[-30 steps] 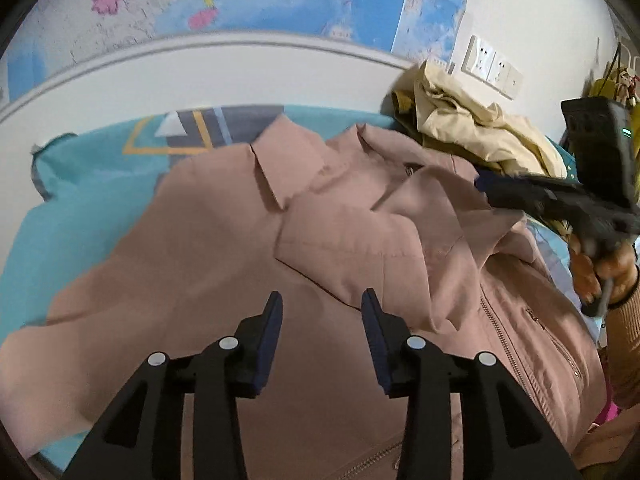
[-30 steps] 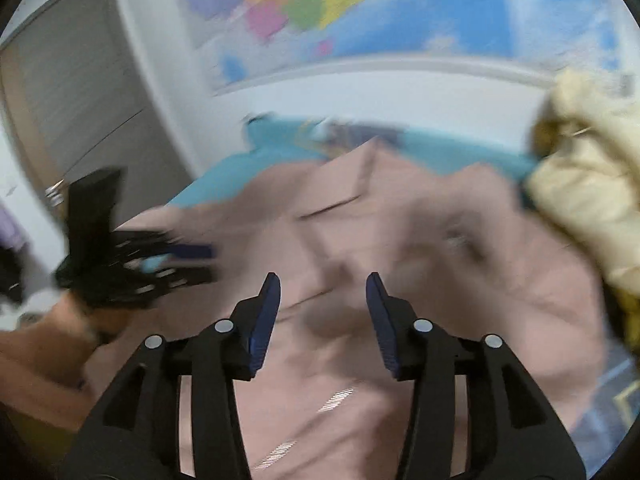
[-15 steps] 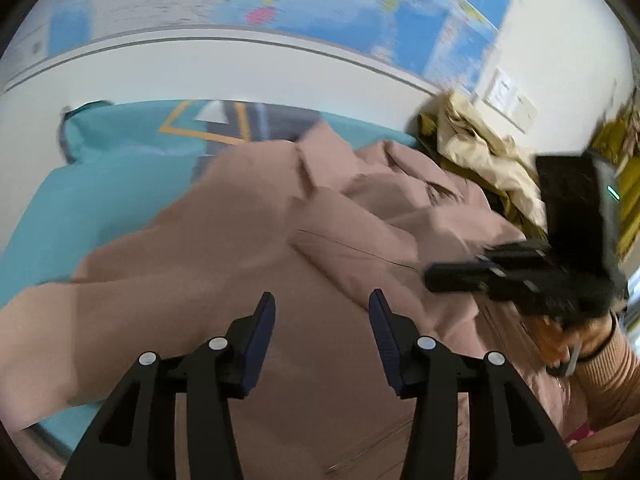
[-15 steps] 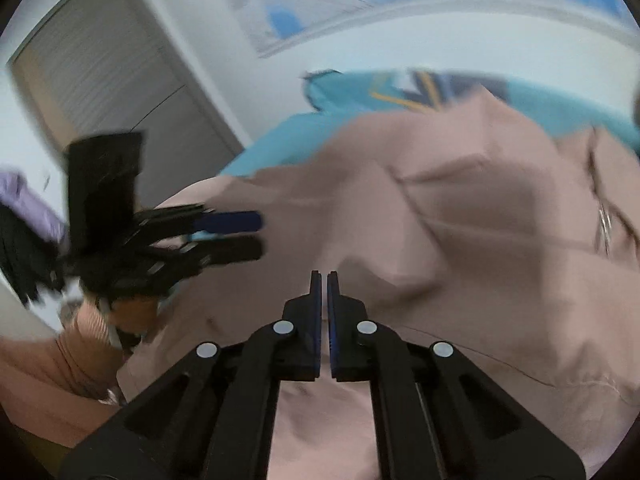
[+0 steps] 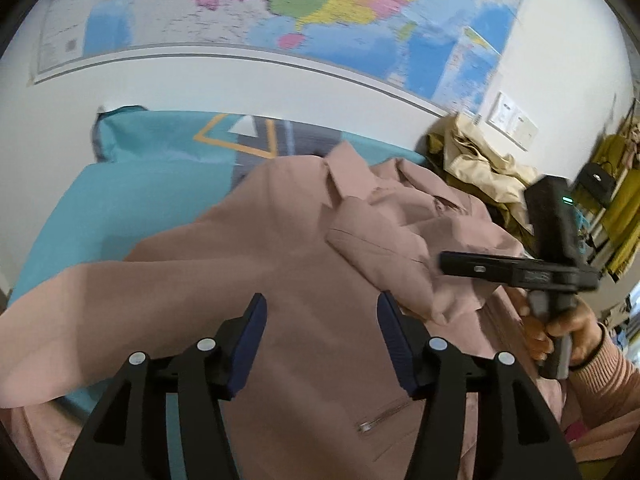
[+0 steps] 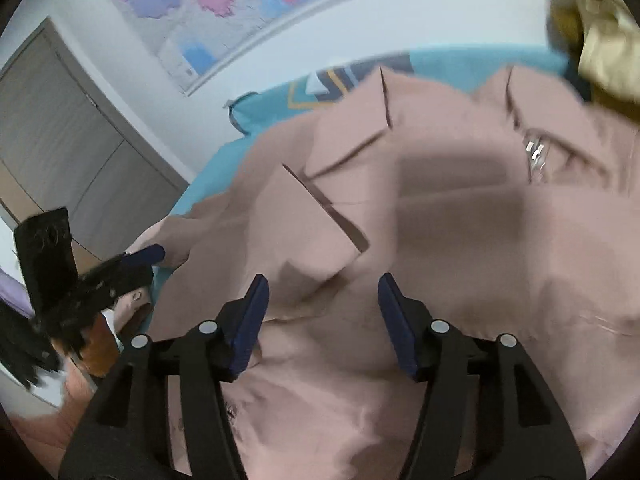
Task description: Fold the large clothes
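A large dusty-pink jacket (image 5: 256, 264) lies spread on a teal bedcover (image 5: 132, 176), collar toward the wall, one sleeve folded across its chest. It fills the right wrist view (image 6: 460, 240) too. My left gripper (image 5: 322, 312) is open and empty, hovering above the jacket's lower front. My right gripper (image 6: 323, 292) is open and empty just above the folded sleeve's cuff; it also shows side-on in the left wrist view (image 5: 448, 262). The left gripper shows at the left edge of the right wrist view (image 6: 144, 258).
A heap of cream and olive clothes (image 5: 480, 164) lies at the bed's far right corner, next to the jacket. A map (image 5: 280, 12) hangs on the wall behind. A grey door (image 6: 60, 152) stands to the left of the bed.
My right gripper was open, shut half a second ago, and is open again now, over the sleeve cuff. My left gripper stayed open and drifted slightly over the jacket.
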Available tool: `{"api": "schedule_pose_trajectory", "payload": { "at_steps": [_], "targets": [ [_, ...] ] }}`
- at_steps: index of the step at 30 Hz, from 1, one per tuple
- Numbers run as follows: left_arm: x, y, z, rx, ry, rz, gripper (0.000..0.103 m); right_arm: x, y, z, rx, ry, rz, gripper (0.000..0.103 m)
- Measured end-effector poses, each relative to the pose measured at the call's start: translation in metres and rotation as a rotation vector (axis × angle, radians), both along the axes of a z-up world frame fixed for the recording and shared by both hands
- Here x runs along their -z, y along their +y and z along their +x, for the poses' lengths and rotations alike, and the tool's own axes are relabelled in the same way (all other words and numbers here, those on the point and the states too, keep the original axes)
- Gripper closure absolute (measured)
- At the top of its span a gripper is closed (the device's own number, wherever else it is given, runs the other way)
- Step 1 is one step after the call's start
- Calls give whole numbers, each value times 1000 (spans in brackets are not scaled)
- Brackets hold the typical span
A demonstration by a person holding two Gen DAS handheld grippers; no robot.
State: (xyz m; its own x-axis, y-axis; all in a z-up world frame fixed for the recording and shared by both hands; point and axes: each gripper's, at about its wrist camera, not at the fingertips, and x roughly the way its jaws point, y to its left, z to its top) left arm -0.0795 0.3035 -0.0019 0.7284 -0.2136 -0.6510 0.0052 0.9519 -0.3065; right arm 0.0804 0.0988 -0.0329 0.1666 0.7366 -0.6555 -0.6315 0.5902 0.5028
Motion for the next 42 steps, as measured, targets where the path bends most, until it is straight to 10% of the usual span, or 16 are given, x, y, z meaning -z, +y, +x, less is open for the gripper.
{"api": "schedule_pose_trajectory", "payload": {
  "at_steps": [1, 4, 11, 17, 26, 32, 42],
  "targets": [
    [1, -2, 2, 4, 2, -5, 48, 4, 4, 4, 5, 7, 1, 48],
    [3, -10, 7, 20, 14, -7, 48, 2, 7, 2, -55, 35, 65, 94],
    [-7, 5, -6, -32, -12, 34, 49, -47, 51, -92, -317, -322, 27, 88],
    [-5, 30, -19, -79, 12, -37, 45, -36, 58, -134, -463, -319, 14, 55],
    [18, -6, 19, 46, 142, 94, 33, -47, -59, -41, -44, -334, -98, 45],
    [27, -33, 51, 107, 158, 242, 75, -29, -127, 22, 173, -321, -281, 41],
    [7, -33, 94, 10, 73, 399, 82, -6, -170, 31, 268, -282, -287, 43]
  ]
}}
